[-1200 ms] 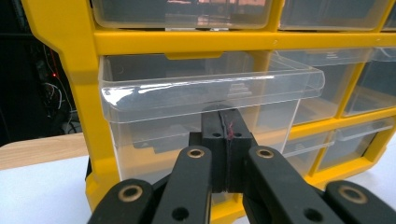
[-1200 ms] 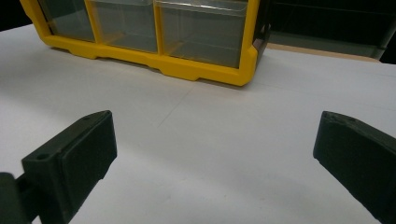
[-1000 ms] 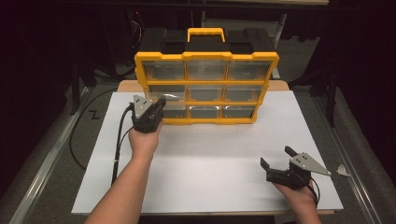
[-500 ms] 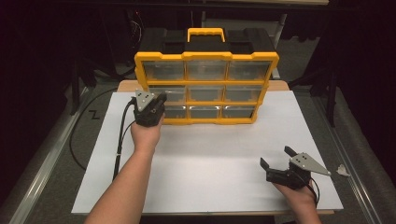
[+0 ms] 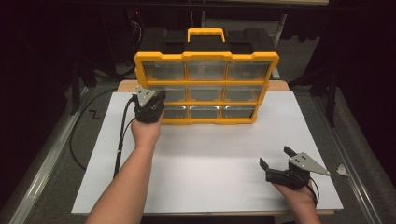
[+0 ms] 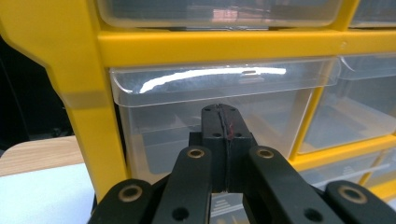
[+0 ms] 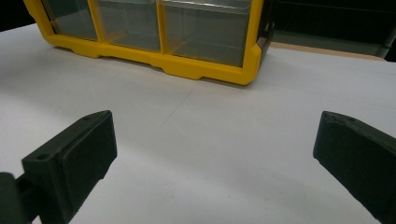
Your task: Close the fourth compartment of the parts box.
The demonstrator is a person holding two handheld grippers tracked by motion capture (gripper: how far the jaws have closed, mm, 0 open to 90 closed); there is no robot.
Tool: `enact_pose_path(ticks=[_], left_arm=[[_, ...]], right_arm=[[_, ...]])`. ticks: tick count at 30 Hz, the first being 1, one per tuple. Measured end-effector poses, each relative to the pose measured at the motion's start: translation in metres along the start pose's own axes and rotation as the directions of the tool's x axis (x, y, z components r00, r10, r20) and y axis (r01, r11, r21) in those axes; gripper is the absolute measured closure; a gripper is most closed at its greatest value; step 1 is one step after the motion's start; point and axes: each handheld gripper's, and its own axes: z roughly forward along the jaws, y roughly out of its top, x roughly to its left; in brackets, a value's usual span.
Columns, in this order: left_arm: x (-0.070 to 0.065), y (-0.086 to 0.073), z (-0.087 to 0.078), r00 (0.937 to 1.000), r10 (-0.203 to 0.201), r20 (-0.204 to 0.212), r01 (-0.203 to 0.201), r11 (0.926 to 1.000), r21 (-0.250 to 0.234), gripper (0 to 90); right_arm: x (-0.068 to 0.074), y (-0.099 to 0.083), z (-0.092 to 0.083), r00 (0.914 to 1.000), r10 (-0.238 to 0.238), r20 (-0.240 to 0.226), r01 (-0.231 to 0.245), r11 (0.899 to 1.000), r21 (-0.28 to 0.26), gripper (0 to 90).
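The yellow drawer cabinet [image 5: 205, 79] stands upright at the far edge of the white board [image 5: 210, 158], its nine clear drawers facing the person. The left gripper [image 5: 150, 106] is up against the cabinet's lower left corner, at the left-hand drawers of the middle and bottom rows. Compared with a second ago it has crept a little closer to the cabinet front and slightly to the right, so the hand now sits tight to the yellow frame rather than just short of it.

In the left gripper view the two black jaws are pressed flat together, nothing between them, with their tip [image 6: 219, 112] right in front of a clear drawer [image 6: 219, 100] beside the cabinet's left post, just under that drawer's curved pull lip. Whether the tip already touches the plastic cannot be told. Closed jaws at the lip suggest the plan is to hook or nudge the drawer open, not pinch it; the approach looks nearly finished, and the pull itself is not yet begun, since the drawer sits flush in the frame.

The right gripper [image 5: 276, 164] rests on the board well in front of the cabinet's right side, in the same place as a second ago. Its jaws stand wide apart and hold nothing, with bare board between them and the cabinet's bottom row beyond. It seems to be waiting, perhaps to steady the cabinet or reach into the drawer once it slides out.
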Motion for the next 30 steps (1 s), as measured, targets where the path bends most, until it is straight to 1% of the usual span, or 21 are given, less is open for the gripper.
enact_pose_path(ticks=[8,11,12,14,18,21,24,27,30], left_arm=[[0.000,0.002,0.002,1.0000,0.005,-0.003,-0.005,1.0000,0.005,89.8],[0.001,0.002,0.001,1.0000,-0.003,0.008,0.003,1.0000,0.006,89.8],[0.001,0.002,0.000,1.0000,-0.002,0.009,0.002,1.0000,0.008,89.8],[0.001,0.001,-0.002,0.9999,0.012,0.011,-0.013,0.9998,0.013,89.8],[0.000,0.001,-0.013,0.9994,0.019,0.028,-0.019,0.9998,0.001,89.7],[0.003,0.001,-0.022,0.9992,0.031,0.027,-0.031,0.9995,0.003,89.7],[0.004,0.001,-0.033,0.9983,0.045,0.036,-0.045,0.9990,-0.001,89.7],[0.004,-0.003,-0.046,0.9971,0.049,0.058,-0.048,0.9988,-0.011,89.7],[0.004,-0.012,-0.058,0.9954,0.048,0.083,-0.047,0.9988,-0.013,89.6]], right_arm=[[-0.001,-0.001,0.000,1.0000,0.003,0.001,-0.003,1.000,0.001,1.0],[-0.001,0.000,0.000,1.0000,0.002,0.001,-0.002,1.000,0.002,1.0],[-0.001,0.000,0.000,1.0000,-0.001,0.001,0.001,1.000,0.001,1.0],[-0.001,0.000,0.000,1.0000,-0.001,0.002,0.001,1.000,-0.001,1.0],[-0.002,0.000,0.000,1.0000,0.000,0.003,0.000,1.000,0.001,1.0],[-0.001,0.000,0.000,1.0000,-0.003,0.003,0.003,1.000,0.001,1.1],[0.000,0.001,-0.001,0.9999,-0.010,0.003,0.010,1.000,0.002,1.1],[0.002,0.001,0.000,0.9999,-0.013,0.002,0.013,1.000,-0.001,1.1],[0.003,0.001,0.000,0.9999,-0.015,0.000,0.015,1.000,0.004,1.1]])
